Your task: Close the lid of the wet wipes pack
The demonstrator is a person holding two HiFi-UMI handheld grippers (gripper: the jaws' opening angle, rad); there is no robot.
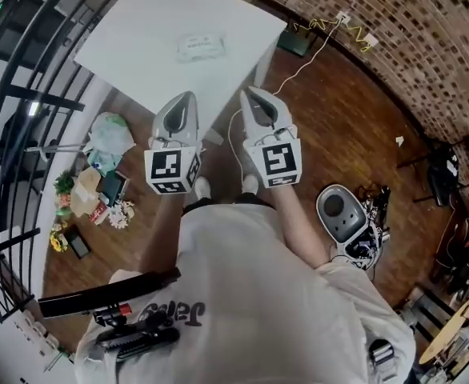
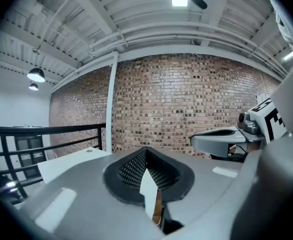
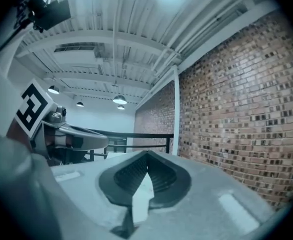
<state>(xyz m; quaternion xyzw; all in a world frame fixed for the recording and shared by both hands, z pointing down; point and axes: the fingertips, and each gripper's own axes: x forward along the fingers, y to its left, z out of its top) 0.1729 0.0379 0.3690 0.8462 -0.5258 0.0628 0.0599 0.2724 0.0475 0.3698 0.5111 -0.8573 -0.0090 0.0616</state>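
Note:
The wet wipes pack (image 1: 200,47) lies flat on the white table (image 1: 130,42), far ahead of both grippers; it is too small here to tell how its lid stands. My left gripper (image 1: 183,102) and right gripper (image 1: 254,99) are held side by side in the air, short of the table's near corner, pointing toward it. Both are shut with nothing between the jaws. In the left gripper view the left gripper (image 2: 146,153) points level at a brick wall; in the right gripper view the right gripper (image 3: 147,158) does the same. Neither gripper view shows the pack.
A black railing (image 1: 18,110) runs along the left. Bags and small clutter (image 1: 98,174) lie on the wooden floor beside the table. A brick wall (image 1: 394,30) curves at the right, with a yellow cable (image 1: 318,26) at its foot. A grey device (image 1: 338,210) and a chair (image 1: 450,166) stand to the right.

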